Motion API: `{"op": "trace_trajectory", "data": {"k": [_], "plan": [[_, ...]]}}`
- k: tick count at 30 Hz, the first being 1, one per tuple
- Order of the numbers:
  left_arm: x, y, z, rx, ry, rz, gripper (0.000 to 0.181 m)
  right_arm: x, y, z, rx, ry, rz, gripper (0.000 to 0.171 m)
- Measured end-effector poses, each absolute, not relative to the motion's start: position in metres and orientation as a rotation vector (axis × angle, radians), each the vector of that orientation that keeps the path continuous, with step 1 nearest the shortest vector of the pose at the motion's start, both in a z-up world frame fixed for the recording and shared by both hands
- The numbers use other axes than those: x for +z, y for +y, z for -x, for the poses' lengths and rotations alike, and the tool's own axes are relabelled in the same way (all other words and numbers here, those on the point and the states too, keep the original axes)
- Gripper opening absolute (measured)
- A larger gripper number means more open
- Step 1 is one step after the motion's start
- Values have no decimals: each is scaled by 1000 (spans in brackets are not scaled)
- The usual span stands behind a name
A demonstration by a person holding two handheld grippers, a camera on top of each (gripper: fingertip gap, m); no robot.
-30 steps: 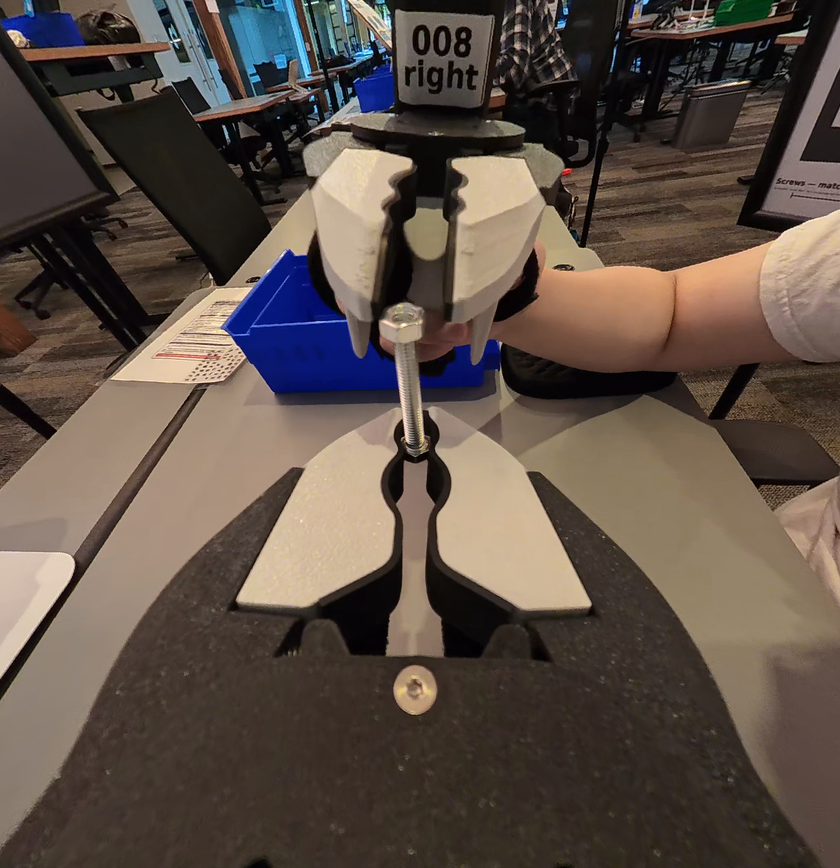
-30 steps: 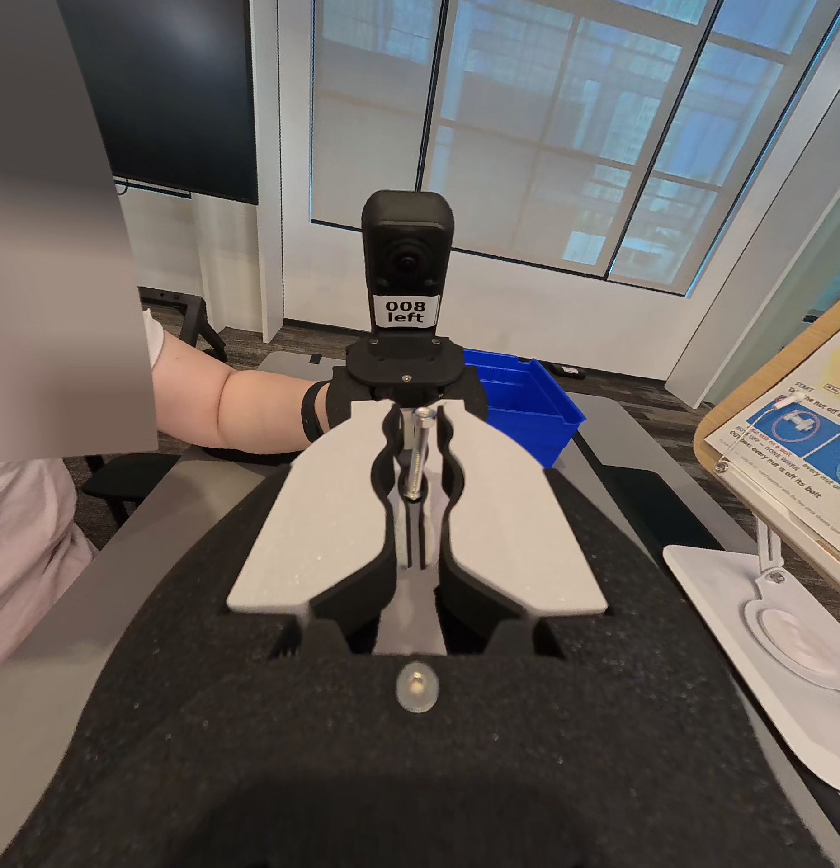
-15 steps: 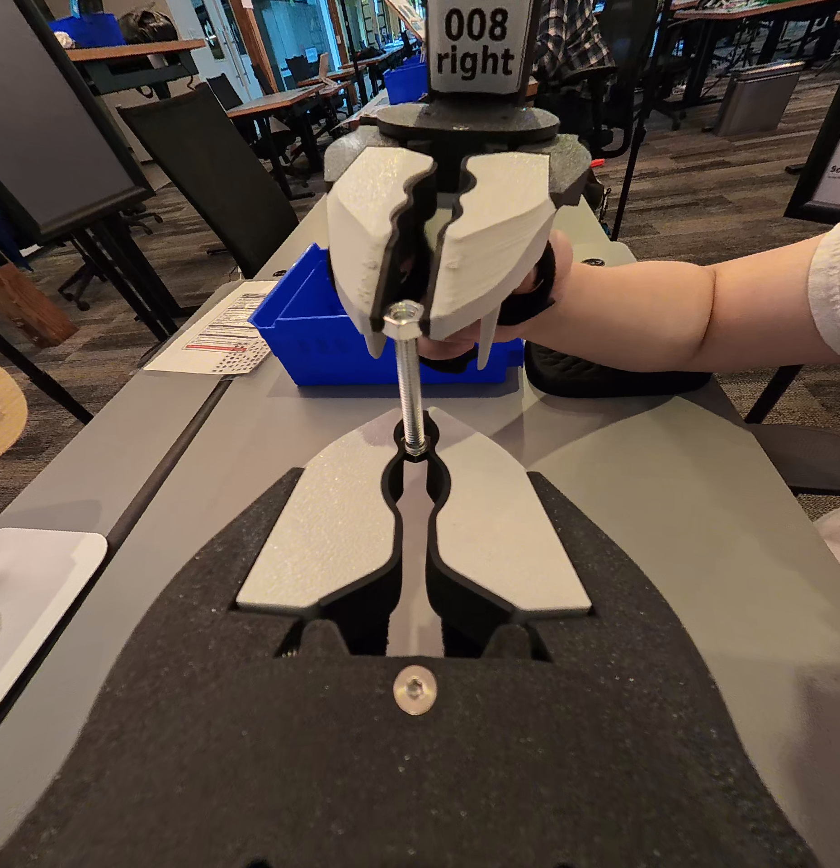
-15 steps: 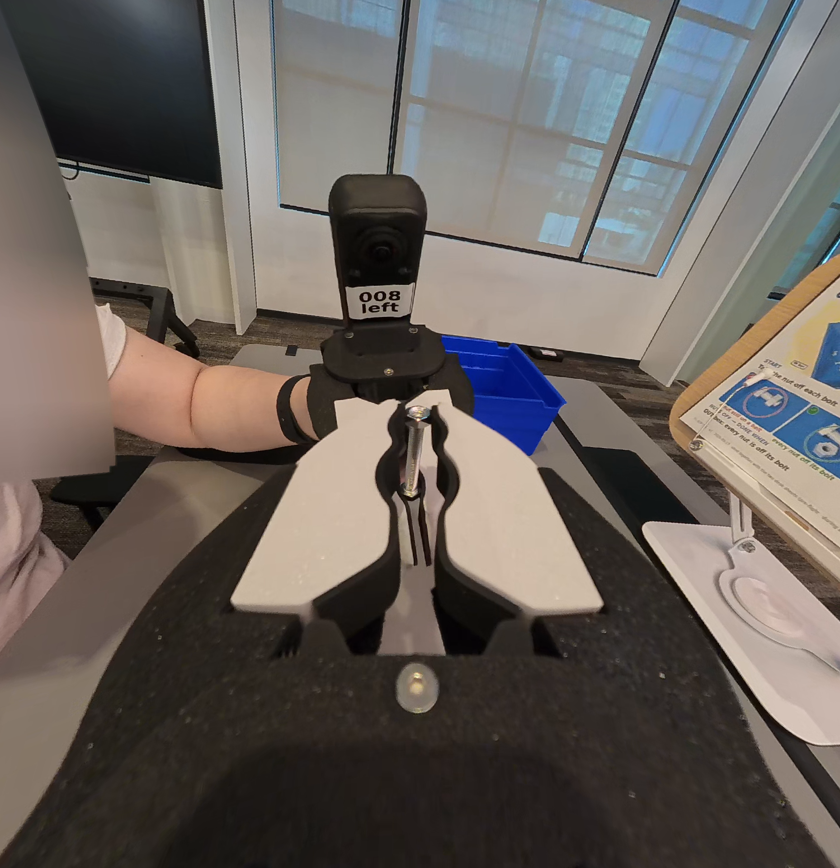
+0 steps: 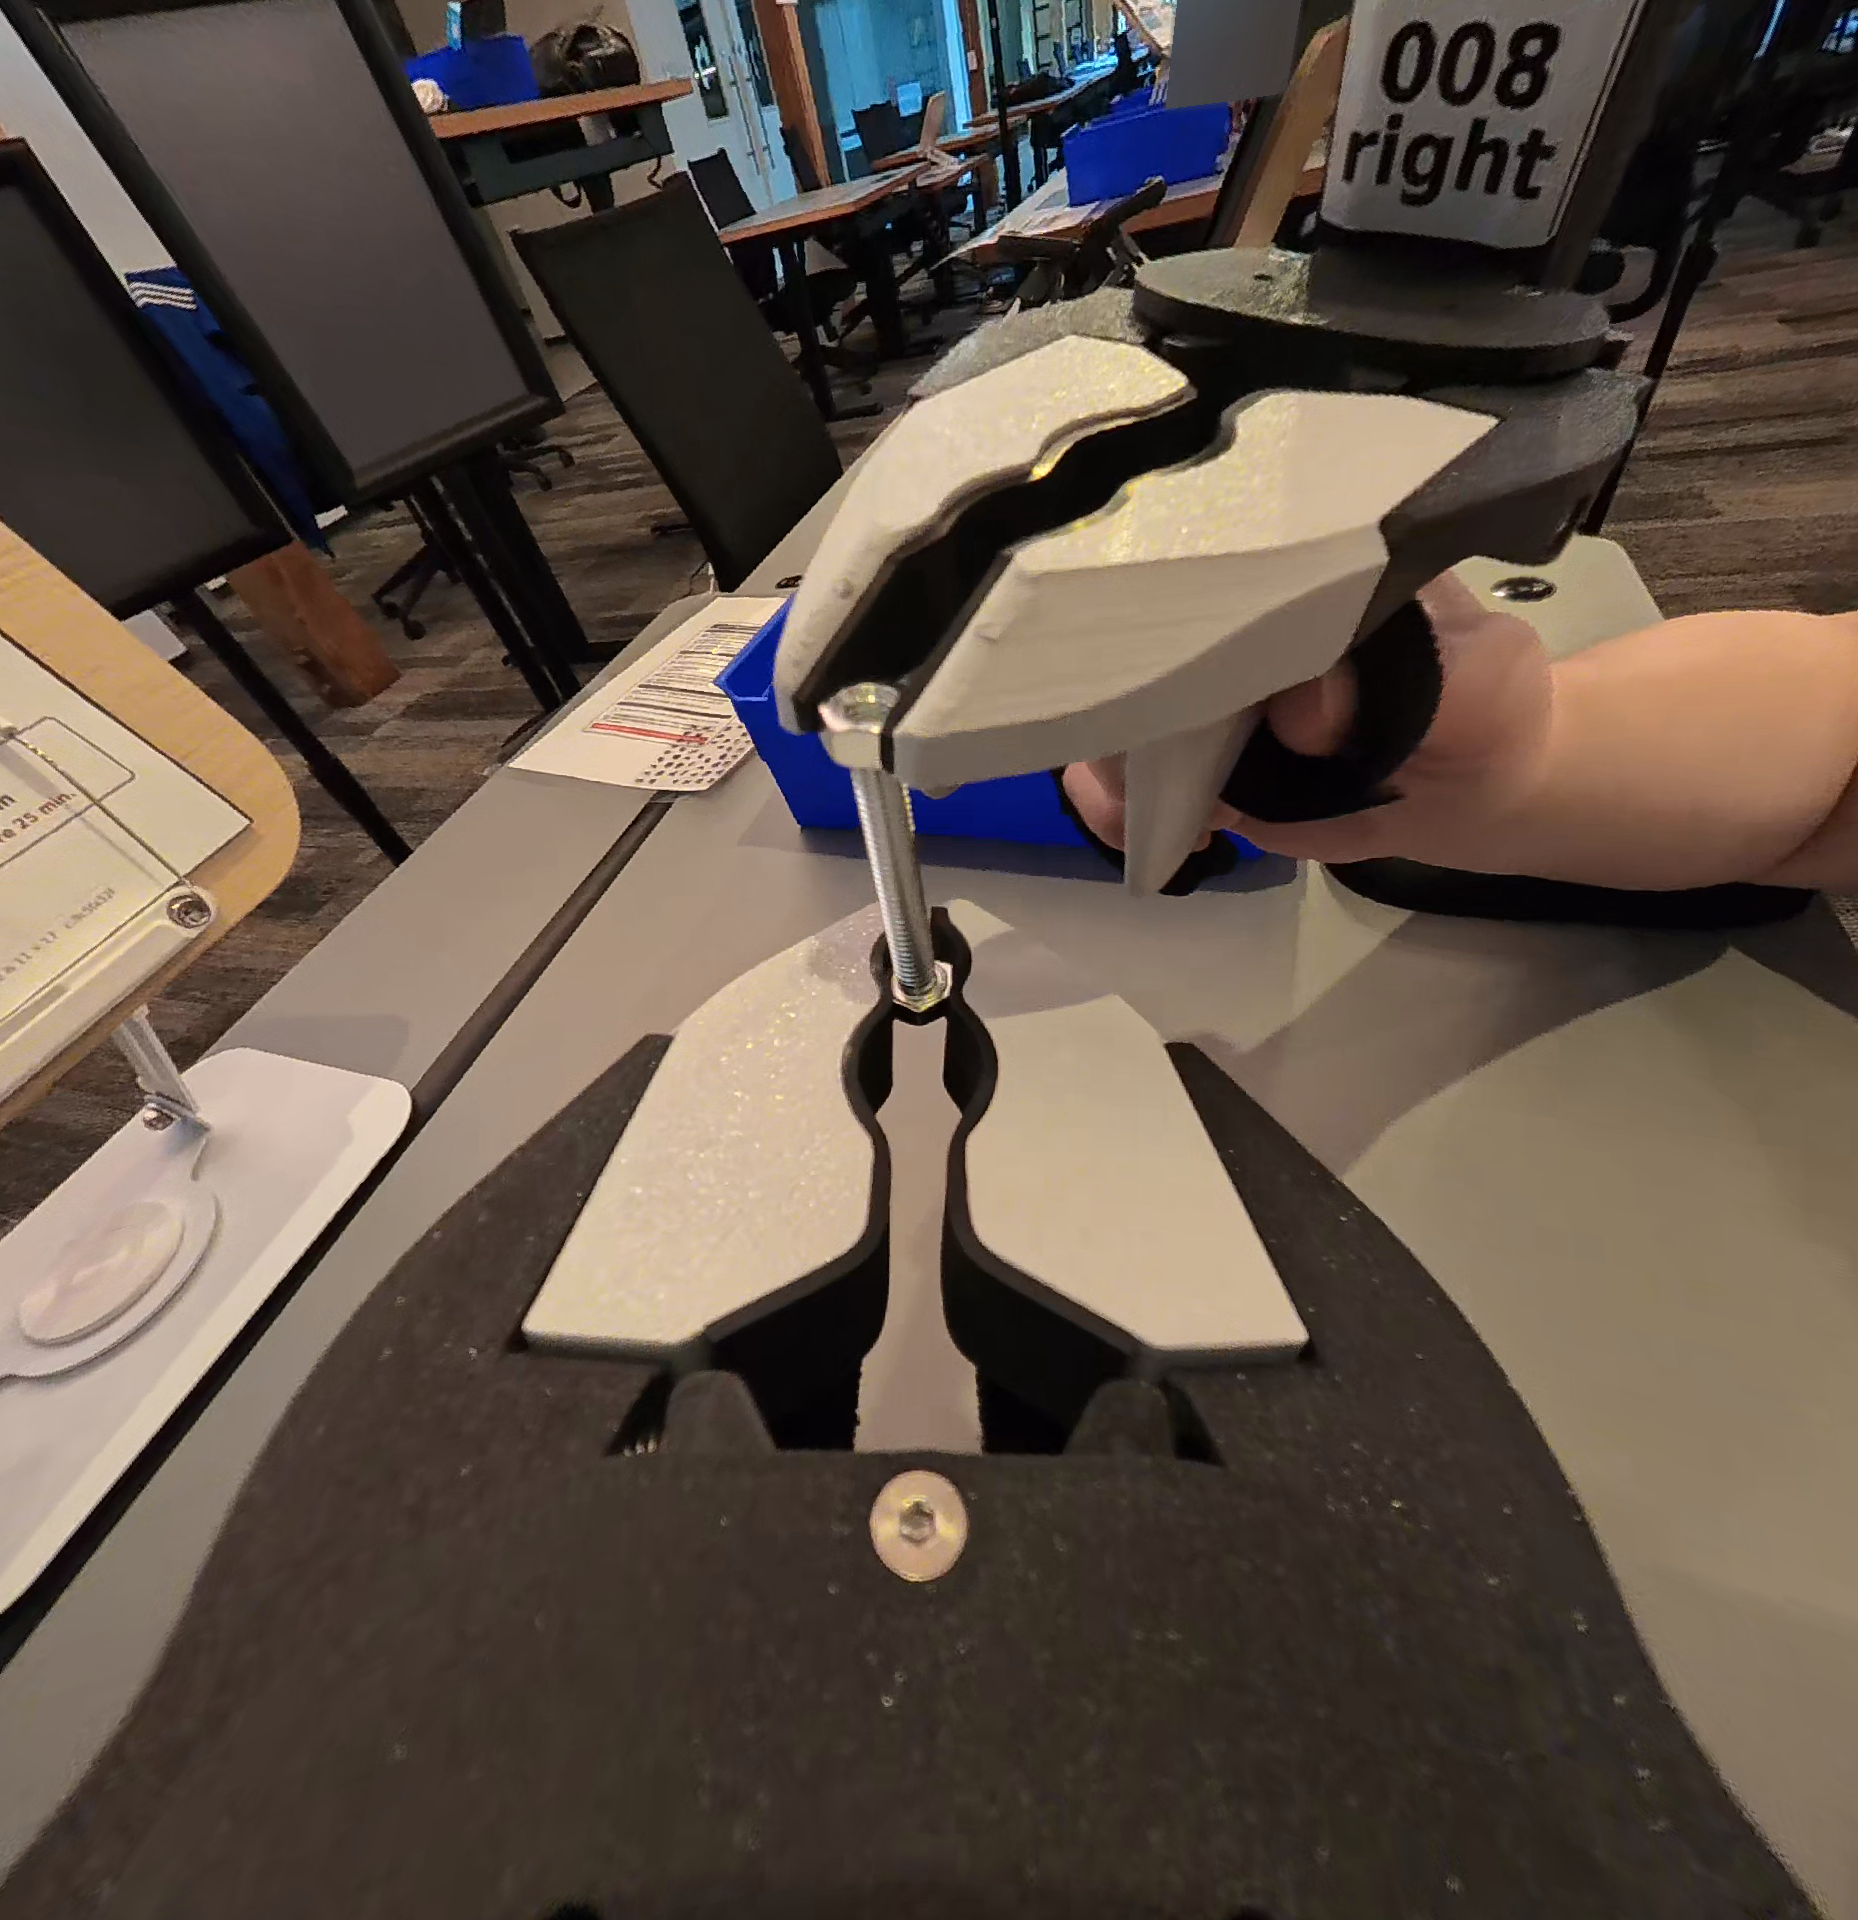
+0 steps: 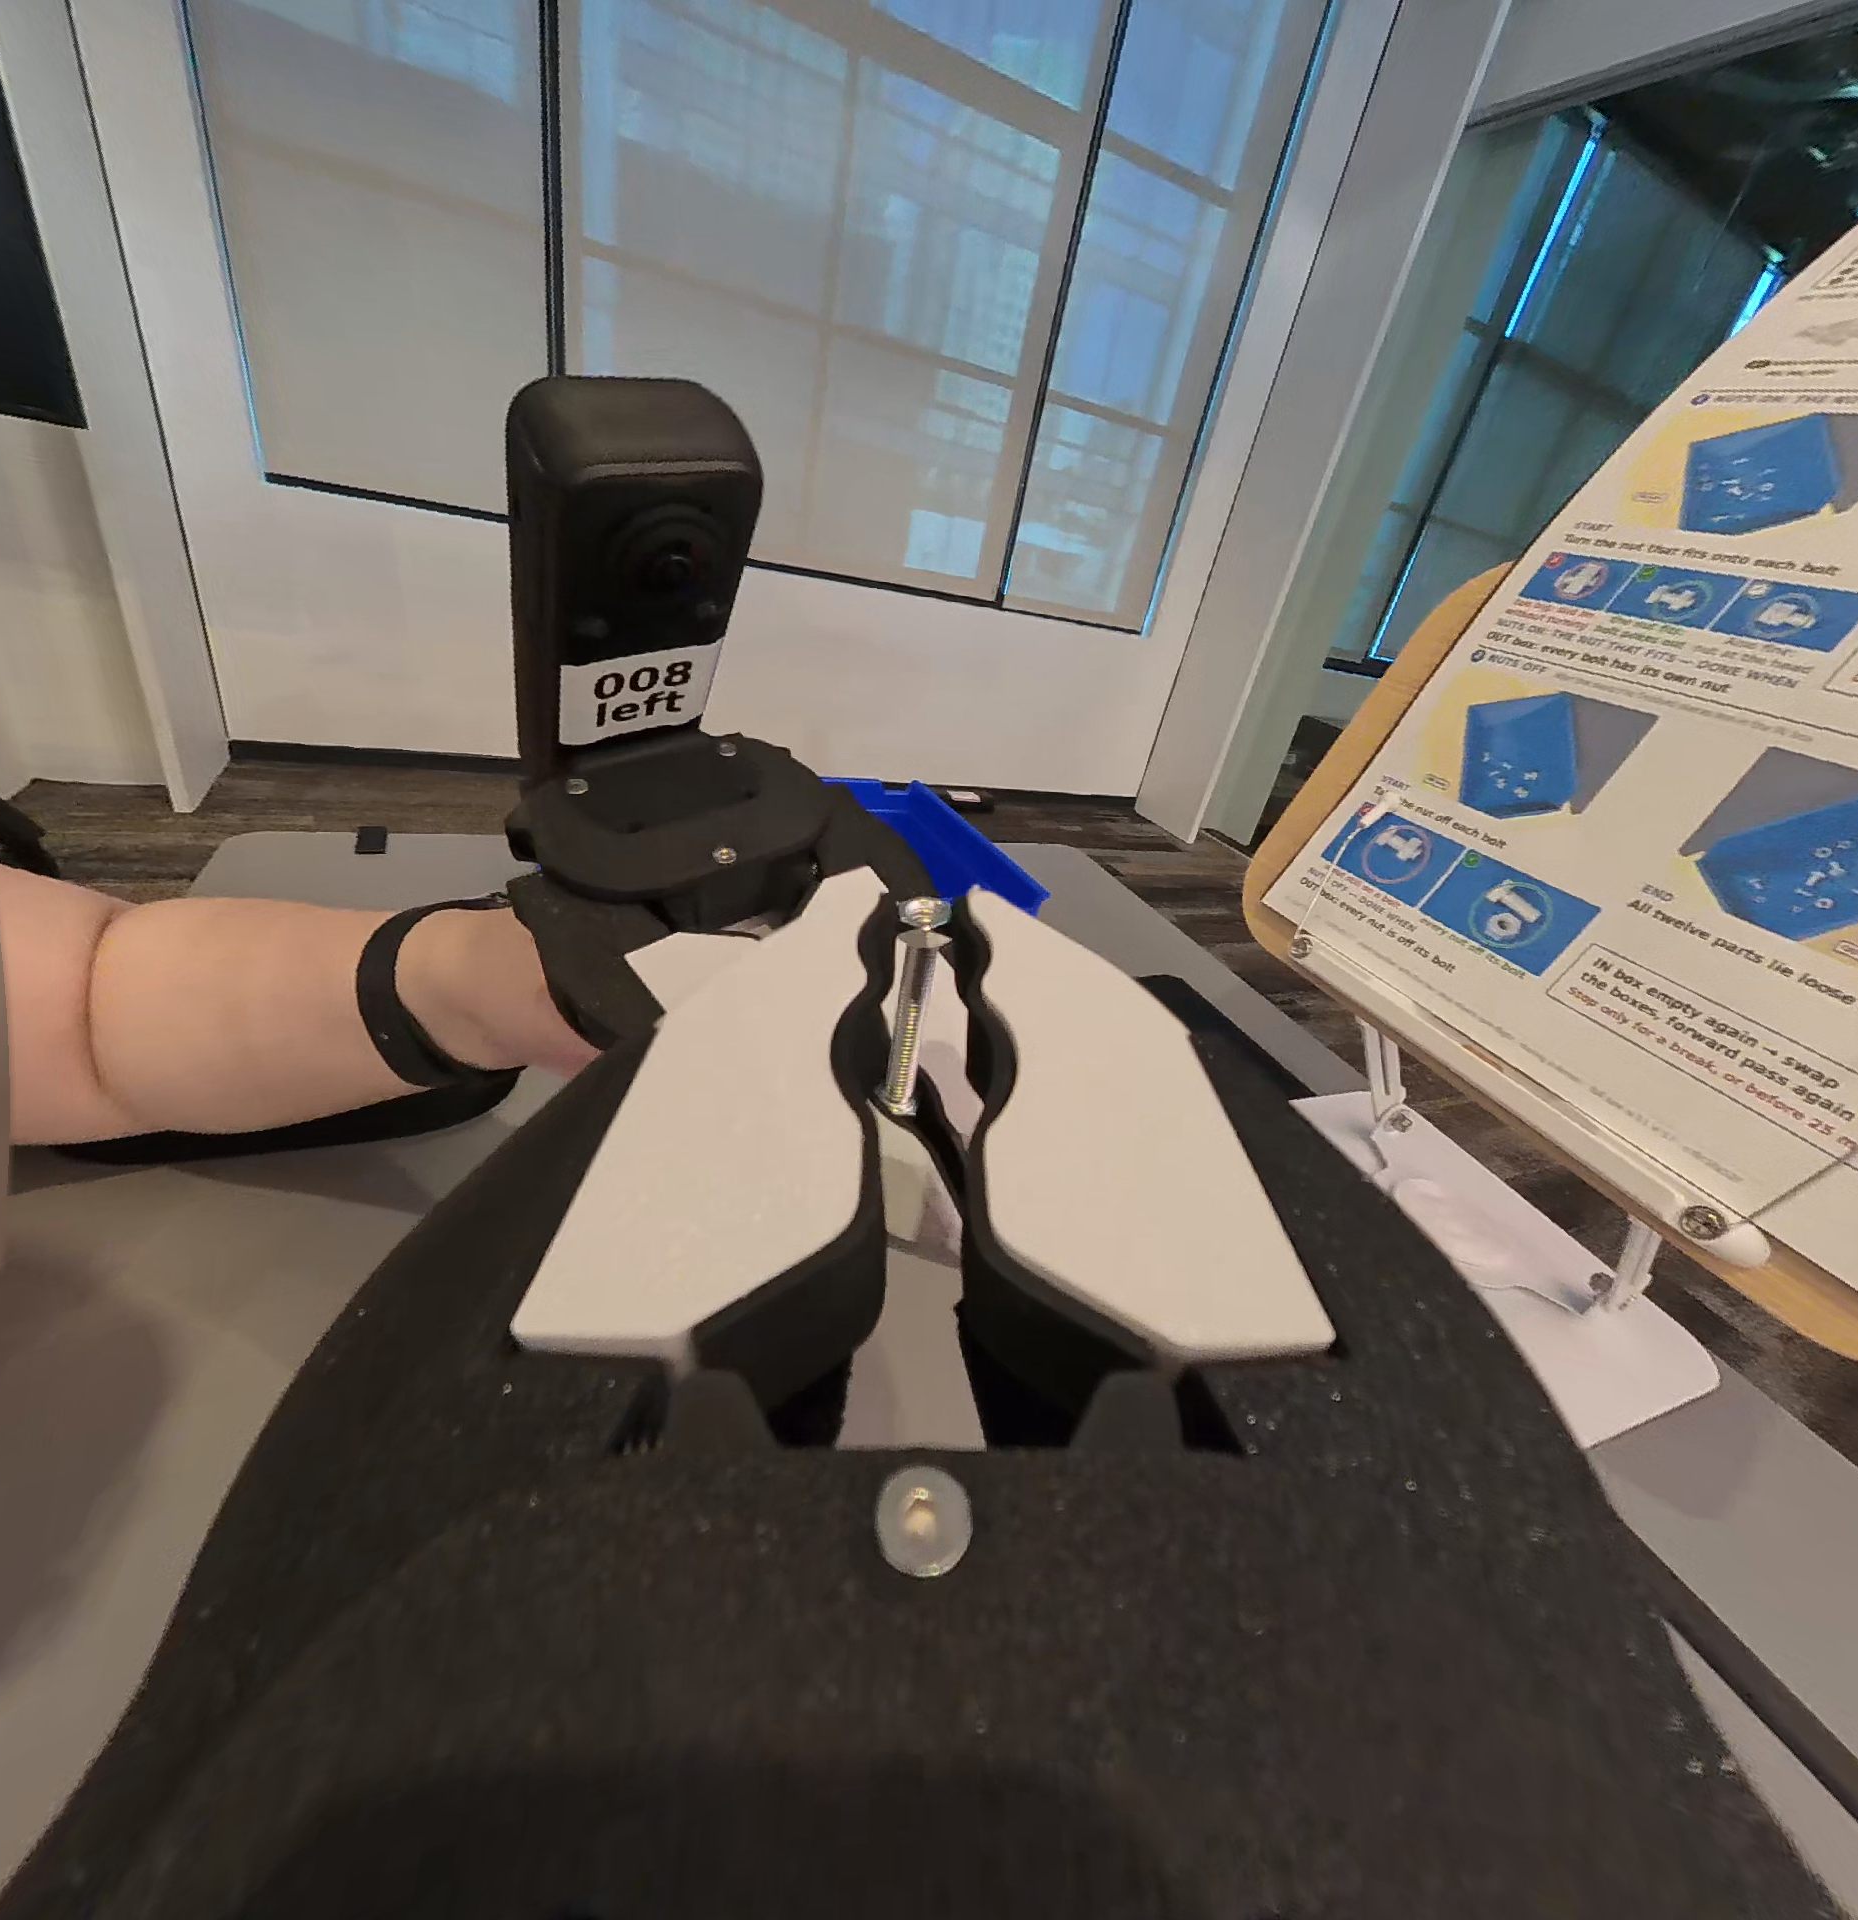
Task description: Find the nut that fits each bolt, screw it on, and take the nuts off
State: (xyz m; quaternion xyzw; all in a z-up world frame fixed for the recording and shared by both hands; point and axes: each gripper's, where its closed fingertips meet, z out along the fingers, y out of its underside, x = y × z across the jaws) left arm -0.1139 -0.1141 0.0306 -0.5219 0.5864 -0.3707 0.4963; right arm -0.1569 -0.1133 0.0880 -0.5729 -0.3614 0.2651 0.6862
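Note:
A long silver bolt (image 5: 889, 852) stands nearly upright between the two grippers, above the grey table (image 5: 1527, 1195). My left gripper (image 5: 920, 971) is shut on a hex nut (image 5: 925, 994) threaded on the bolt's lower end. My right gripper (image 5: 852, 707) comes in from the right, tilted down, and is shut on the bolt's hex head (image 5: 857, 719). In the right wrist view the bolt (image 6: 909, 1008) runs down the gap between the right gripper's fingers (image 6: 1112, 1143), with the head at the right gripper's tips (image 6: 925, 899) and the nut (image 6: 894, 1096) lower down.
A blue bin (image 5: 790, 774) stands on the table behind the right gripper, with a printed sheet (image 5: 676, 707) beside it. An instruction board on a white stand (image 6: 1631, 831) is at the table's edge. A person's hand (image 5: 1527, 769) rests on a black pad. One gripper's finger ends stand about 7 centimeters off the other's.
The right gripper has swung from facing the left camera head-on to coming in from the right, still holding the bolt head. The left gripper keeps the nut. The bolt leans slightly.

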Motion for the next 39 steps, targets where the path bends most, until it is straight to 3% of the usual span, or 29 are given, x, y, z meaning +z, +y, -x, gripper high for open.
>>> {"op": "trace_trajectory", "data": {"k": [21,39], "plan": [[33,-99,117,-662,1368,1252,3,89,-109,152,642,-686,1373,10],[33,-101,117,-710,1372,1265,3,91,-109,152,644,-690,1369,10]]}}
